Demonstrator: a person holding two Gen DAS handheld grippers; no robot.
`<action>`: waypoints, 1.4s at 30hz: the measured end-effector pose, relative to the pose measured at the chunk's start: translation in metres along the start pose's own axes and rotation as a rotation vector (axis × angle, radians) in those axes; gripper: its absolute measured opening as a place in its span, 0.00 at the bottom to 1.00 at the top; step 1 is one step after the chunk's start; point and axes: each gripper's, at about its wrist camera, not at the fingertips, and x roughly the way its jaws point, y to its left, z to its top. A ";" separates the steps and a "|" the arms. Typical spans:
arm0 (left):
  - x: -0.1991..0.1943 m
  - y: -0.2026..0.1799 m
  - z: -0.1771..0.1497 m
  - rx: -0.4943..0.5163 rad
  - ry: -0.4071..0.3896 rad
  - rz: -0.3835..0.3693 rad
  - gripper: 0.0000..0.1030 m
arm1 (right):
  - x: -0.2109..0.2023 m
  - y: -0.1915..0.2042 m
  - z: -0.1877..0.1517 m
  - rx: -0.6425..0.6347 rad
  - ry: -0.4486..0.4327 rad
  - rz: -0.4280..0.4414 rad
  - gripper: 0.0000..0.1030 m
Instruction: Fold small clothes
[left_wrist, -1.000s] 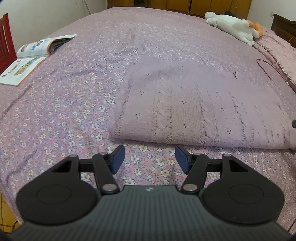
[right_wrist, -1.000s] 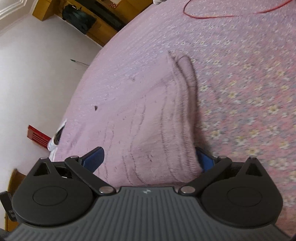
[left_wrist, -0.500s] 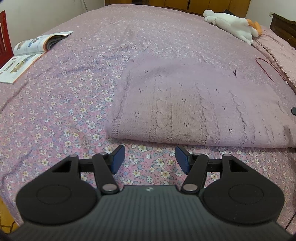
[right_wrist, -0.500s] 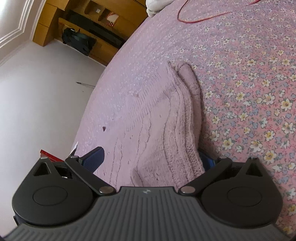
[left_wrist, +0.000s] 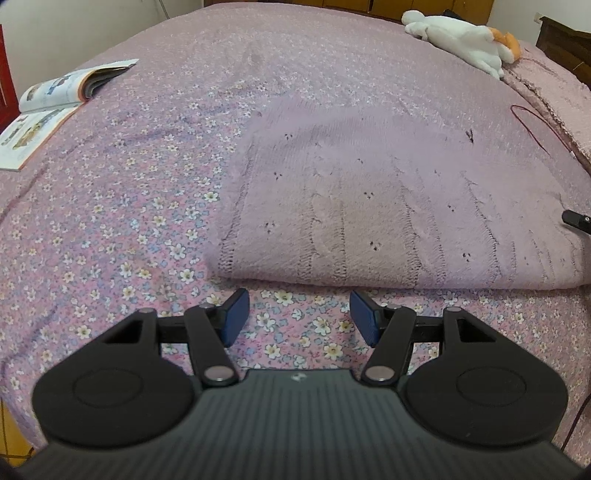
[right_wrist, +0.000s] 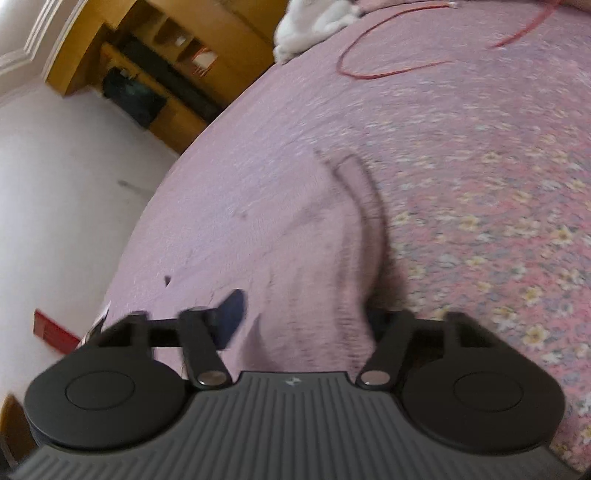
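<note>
The knitted garment (left_wrist: 388, 206) is lying crosswise just ahead of the left gripper (left_wrist: 299, 317), which is being held open and empty. Its end (right_wrist: 317, 295) is being closed on by the right gripper (right_wrist: 303, 314); a firm grip cannot be told.

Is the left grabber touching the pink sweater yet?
Apart. In the left wrist view the left gripper stands open over a strip of flowered bedspread, with the knitted sweater edge lying just beyond its blue fingertips.

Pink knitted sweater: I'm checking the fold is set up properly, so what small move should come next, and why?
Probably finish closing the right gripper on the pink knitted sweater: its fingers have just been closing around the sweater's edge. The left gripper is open, just short of the near hem.
</note>
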 end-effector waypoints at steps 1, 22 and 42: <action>0.000 0.002 0.000 0.001 -0.001 0.002 0.60 | -0.002 -0.006 0.001 0.019 0.002 0.015 0.55; 0.004 0.009 0.003 -0.005 0.006 0.011 0.60 | 0.008 -0.012 -0.009 0.109 -0.040 0.140 0.46; -0.011 0.035 0.006 0.000 -0.009 0.007 0.60 | -0.007 0.082 0.003 -0.169 -0.086 0.032 0.38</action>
